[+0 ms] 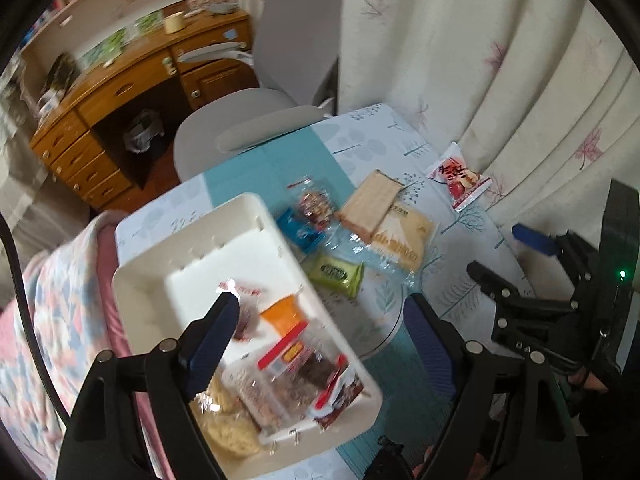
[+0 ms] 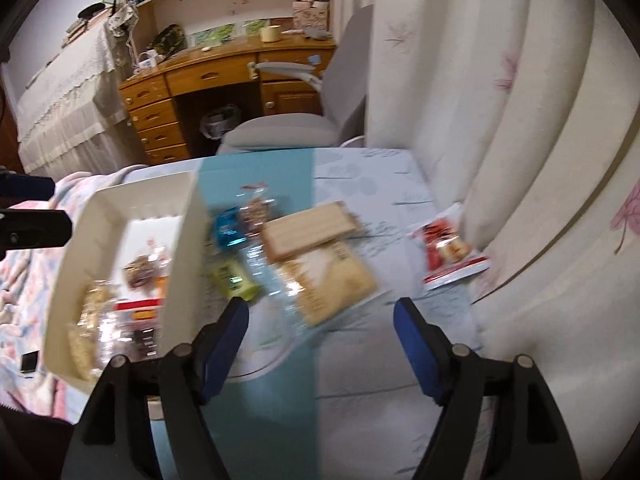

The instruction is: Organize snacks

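A white bin (image 1: 192, 240) (image 2: 120, 196) sits on the table's left side with several snack packs inside. Loose on the cloth to its right lie a blue pack (image 1: 298, 230), a clear bag of dark snacks (image 1: 316, 204), a green pack (image 1: 336, 274) (image 2: 234, 280), a tan cracker pack (image 1: 372, 200) (image 2: 308, 226), a bag printed with a mountain (image 1: 400, 240) (image 2: 336, 280) and a red-and-white pack (image 1: 458, 178) (image 2: 448, 250) by the curtain. My left gripper (image 1: 322, 320) hangs open over the bin's near right corner, empty. My right gripper (image 2: 320, 320) is open and empty above the cloth.
The table (image 2: 360, 380) wears a pale leaf-print cloth with a teal stripe. A cream curtain (image 2: 520, 140) hangs along its right side. A grey chair (image 1: 256, 120) stands at the far edge, before a wooden desk (image 1: 120, 92). A patterned blanket (image 1: 52, 300) lies to the left.
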